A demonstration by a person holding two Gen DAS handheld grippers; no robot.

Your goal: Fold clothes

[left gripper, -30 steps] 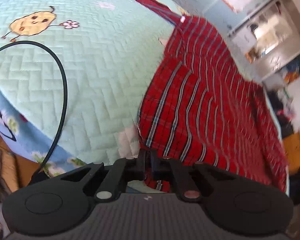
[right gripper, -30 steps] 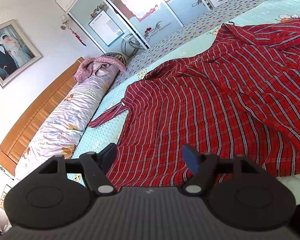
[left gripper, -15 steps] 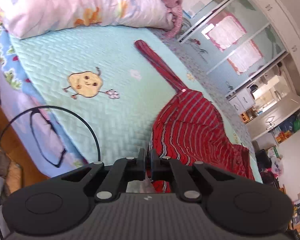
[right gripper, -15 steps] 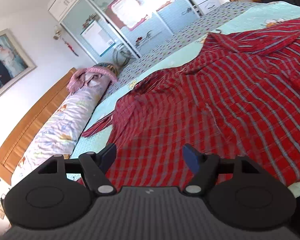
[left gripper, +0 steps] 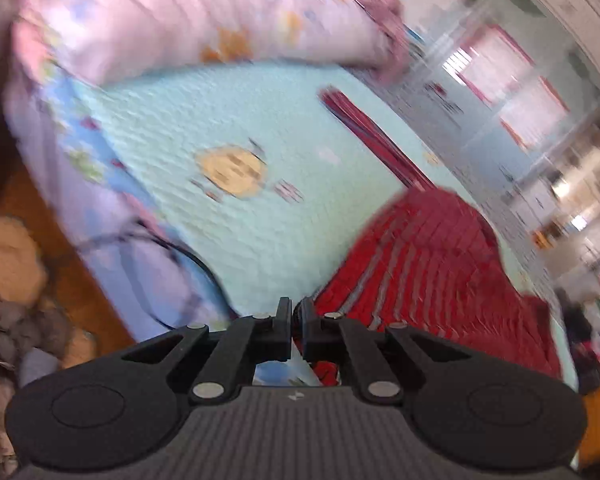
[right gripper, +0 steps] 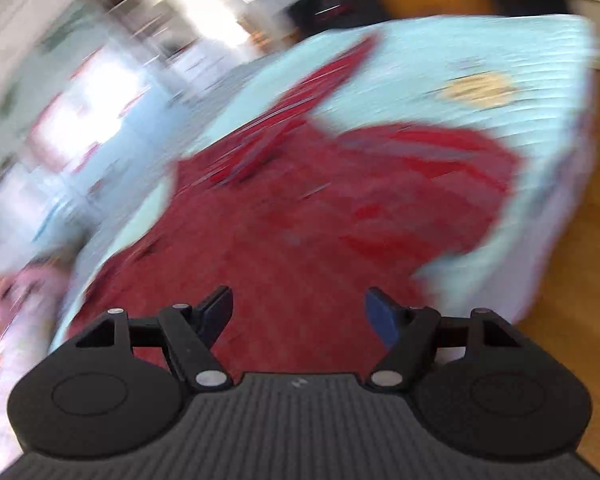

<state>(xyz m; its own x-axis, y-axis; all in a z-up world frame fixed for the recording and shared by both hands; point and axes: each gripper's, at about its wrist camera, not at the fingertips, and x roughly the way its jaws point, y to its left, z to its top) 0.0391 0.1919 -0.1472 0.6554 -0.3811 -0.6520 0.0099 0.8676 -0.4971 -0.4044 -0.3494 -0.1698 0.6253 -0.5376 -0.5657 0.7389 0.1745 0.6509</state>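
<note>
The left tongs (left gripper: 296, 314) pinch a near edge of the red plaid shirt (left gripper: 428, 264); the right tongs (right gripper: 298, 312) hang spread apart above it, holding nothing. The shirt sprawls across the bed (left gripper: 260, 120), one sleeve (left gripper: 372, 136) trailing far. Through the blur, the grip looks shallow: a sharp tug could slip the hem free.

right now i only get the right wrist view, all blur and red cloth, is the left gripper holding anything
Observer: Yes, the left gripper is shut on an edge of the red plaid shirt.
Operator: anything near it on that side
Observer: A black cable loops over the bed edge beside it.
Operator: and further out
Observer: A rolled pink floral quilt lies along the far side of the aqua bedspread.
</note>
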